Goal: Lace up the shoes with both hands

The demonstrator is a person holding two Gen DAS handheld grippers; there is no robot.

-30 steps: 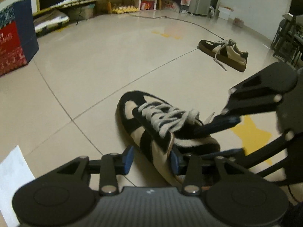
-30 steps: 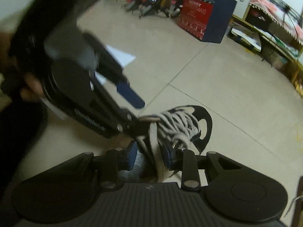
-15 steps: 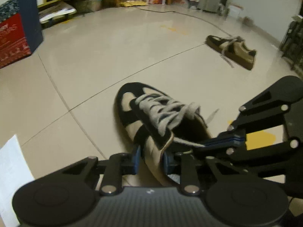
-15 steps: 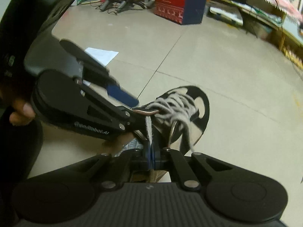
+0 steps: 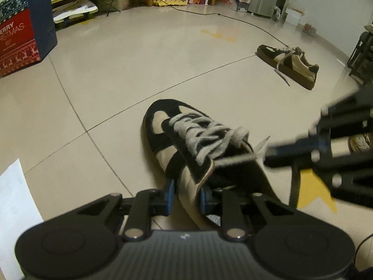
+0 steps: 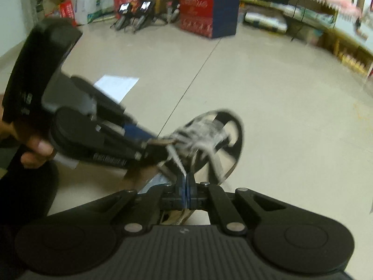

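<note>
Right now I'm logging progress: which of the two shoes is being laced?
The near shoe, clamped at its side by the left gripper. The right gripper pinches its lace. The far shoe lies untouched.

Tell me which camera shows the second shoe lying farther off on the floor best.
The left wrist view: the second shoe lies in plain sight on the floor, with a loose lace trailing. The right wrist view does not show it at all.

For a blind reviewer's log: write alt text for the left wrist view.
The left claw grips the side wall of a black-and-cream sneaker on a tiled floor, while the blurred right claw pulls a grey lace end taut to the right. A matching second sneaker lies farther off.
</note>
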